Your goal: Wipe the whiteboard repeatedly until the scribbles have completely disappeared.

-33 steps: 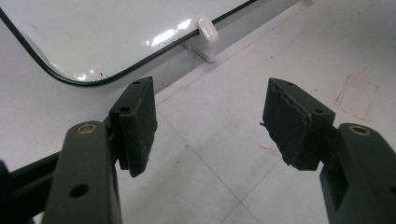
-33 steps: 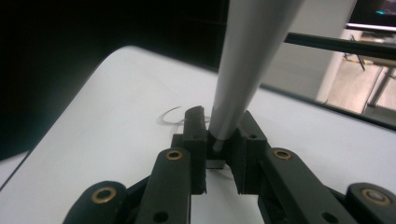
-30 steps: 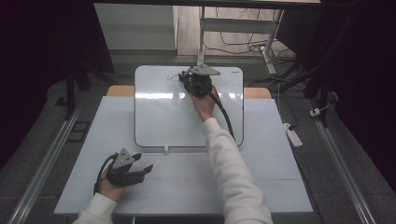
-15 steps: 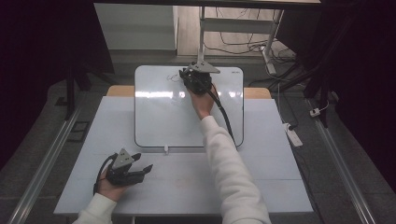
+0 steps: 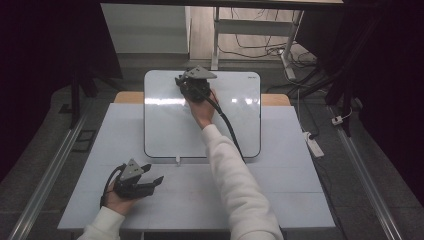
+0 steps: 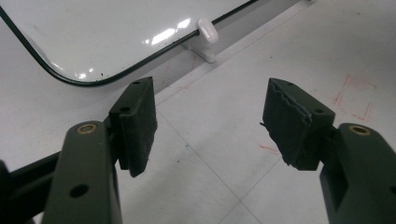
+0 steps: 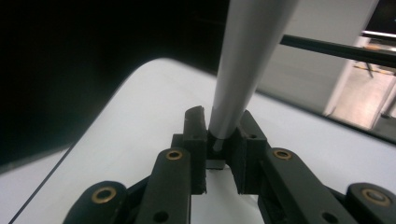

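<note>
On the table: 1 whiteboard [image 5: 170, 130], 1 grey marker [image 7: 243, 70], 2 grippers [image 5: 150, 184] [image 5: 187, 86].

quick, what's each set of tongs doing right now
Left tongs: open, holding nothing, over the table near the whiteboard.
Right tongs: shut on a grey marker, over the whiteboard.

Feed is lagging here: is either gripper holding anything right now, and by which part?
The right gripper is shut on the narrow end of a grey tapered rod, likely a pen, over the whiteboard. The left gripper is open, holding nothing.
</note>
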### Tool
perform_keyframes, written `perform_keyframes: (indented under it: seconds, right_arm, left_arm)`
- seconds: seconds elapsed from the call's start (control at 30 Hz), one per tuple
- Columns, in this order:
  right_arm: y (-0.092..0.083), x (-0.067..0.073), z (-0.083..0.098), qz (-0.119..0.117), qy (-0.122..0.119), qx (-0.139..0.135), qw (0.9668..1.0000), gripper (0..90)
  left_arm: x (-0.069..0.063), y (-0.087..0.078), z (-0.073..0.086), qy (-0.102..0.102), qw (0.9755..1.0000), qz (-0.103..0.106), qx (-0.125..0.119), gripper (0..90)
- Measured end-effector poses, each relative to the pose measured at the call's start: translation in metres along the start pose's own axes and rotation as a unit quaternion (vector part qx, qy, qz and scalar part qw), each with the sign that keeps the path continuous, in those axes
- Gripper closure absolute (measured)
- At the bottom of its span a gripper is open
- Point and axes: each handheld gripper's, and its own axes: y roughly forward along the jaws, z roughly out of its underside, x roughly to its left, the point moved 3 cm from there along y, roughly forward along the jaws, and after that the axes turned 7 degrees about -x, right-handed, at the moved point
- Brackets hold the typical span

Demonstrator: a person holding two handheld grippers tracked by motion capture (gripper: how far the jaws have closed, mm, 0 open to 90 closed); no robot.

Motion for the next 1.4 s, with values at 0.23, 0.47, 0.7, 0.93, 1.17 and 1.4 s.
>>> perform_keyframes:
  seconds: [0.23,0.47,0.7,0.93,1.17,1.4]
  right_arm:
    - [-0.006,-0.019,-0.005,0.03,0.029,-0.014,0.9991,77.7]
    - [-0.001,-0.004,-0.001,-0.004,-0.004,0.002,1.0,77.7]
    - [0.0,-0.008,-0.003,-0.002,0.014,-0.01,0.9999,77.7]
    - [-0.003,-0.015,-0.004,0.02,0.013,-0.019,0.9995,77.7]
    - [-0.001,-0.008,-0.002,0.0,-0.009,-0.009,0.9999,77.7]
    - [-0.009,-0.014,-0.002,0.018,-0.001,-0.009,0.9998,77.7]
  left_arm:
    - [-0.001,-0.001,0.0,0.0,1.0,-0.002,-0.002,35.5]
    - [-0.002,0.0,0.0,0.002,1.0,-0.002,0.001,35.5]
    - [-0.001,0.001,0.0,0.001,1.0,-0.002,0.001,35.5]
    - [-0.001,-0.001,0.0,0.0,1.0,-0.003,-0.001,35.5]
    - [-0.001,-0.001,0.0,0.0,1.0,-0.004,-0.002,35.5]
    - [0.0,0.0,0.0,0.0,1.0,-0.002,-0.001,35.5]
